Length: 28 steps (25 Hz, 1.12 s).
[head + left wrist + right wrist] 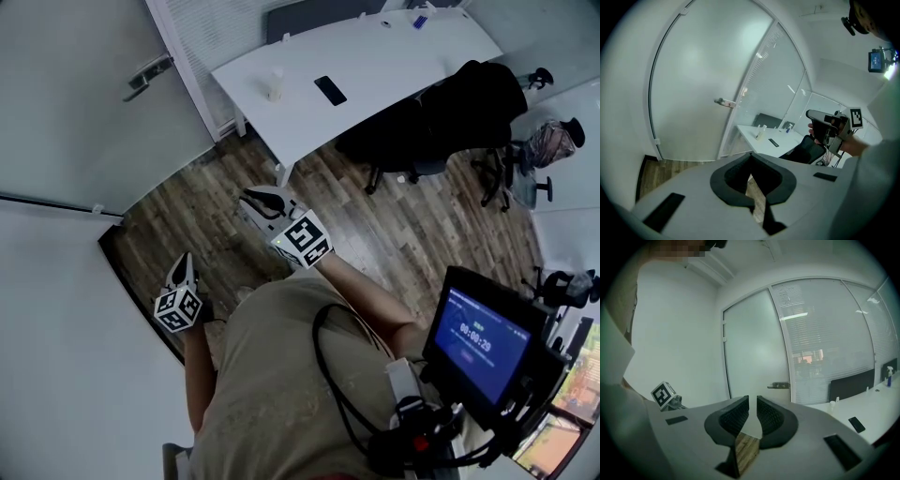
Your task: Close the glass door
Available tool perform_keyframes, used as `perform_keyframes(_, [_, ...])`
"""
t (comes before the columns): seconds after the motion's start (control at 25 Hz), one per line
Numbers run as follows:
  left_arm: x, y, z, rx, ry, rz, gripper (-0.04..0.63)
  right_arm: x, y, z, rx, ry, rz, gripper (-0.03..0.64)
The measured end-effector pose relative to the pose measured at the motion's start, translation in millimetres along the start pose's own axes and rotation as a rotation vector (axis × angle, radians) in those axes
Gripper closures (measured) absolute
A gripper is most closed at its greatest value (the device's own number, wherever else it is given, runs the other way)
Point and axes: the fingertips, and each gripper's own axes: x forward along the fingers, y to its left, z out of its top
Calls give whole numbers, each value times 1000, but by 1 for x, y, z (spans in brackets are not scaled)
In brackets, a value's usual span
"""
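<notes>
L gripper [751,155] is closed tight, nothing in it. R gripper [753,398] has its jaws a slit apart, also empty. Both hang well short of the frosted glass door [752,348], which stands across the wood floor [216,187], its lever handle [779,385] on the side by the blinds [820,333].

Risks: if you push w/ hard jaw tips on bare glass, they may skid. Shove too hard and the door bangs the frame.

Can't tell if the door's already seated or latched. Its bottom is hidden behind the R gripper body.
</notes>
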Motion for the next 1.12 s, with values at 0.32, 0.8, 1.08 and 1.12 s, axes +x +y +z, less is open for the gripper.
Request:
perform_keyframes(0.32, [2, 0, -3, 6, 15, -8, 578, -3, -1, -11, -14, 46, -10, 574])
perform_keyframes(0.8, [5, -26, -8, 30, 28, 6, 578, -21, -10, -18, -20, 43, 7, 577])
perform_keyframes(1.08, [18, -60, -21, 37, 44, 8, 578, -50, -32, -27, 0, 45, 13, 577])
perform_keyframes(1.12, [20, -66, -23, 39, 45, 7, 578, -55, -36, -27, 1, 44, 13, 577])
